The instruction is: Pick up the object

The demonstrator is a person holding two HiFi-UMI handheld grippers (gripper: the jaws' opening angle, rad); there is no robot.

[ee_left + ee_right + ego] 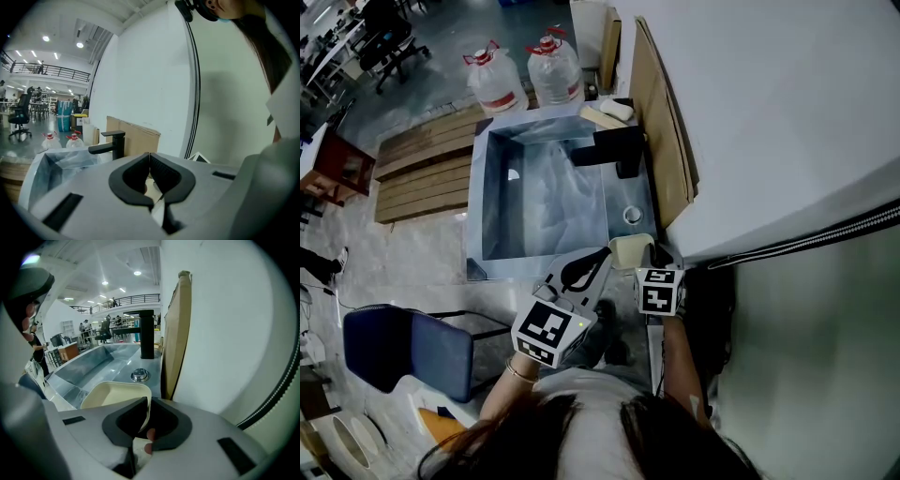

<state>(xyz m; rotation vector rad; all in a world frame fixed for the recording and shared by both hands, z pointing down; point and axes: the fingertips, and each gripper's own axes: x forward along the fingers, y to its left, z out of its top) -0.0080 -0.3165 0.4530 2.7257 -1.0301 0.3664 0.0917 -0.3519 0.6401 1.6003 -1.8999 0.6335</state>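
Right hand-held gripper (146, 403) pinches the near rim of the bowl (115, 392), which juts ahead of its jaws at the sink (89, 364) edge. The thin rim likely offers the only purchase. Left hand-held gripper (149, 157) has its jaws pressed together, empty, apparently in reserve.

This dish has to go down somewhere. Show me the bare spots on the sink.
Widest bare patch: the sink basin floor, along its left side. A narrower one: the ledge strip between the black faucet and the round knob. Crowded: the near right corner, where the right hand-held gripper clamps the cream dish beside the knob.
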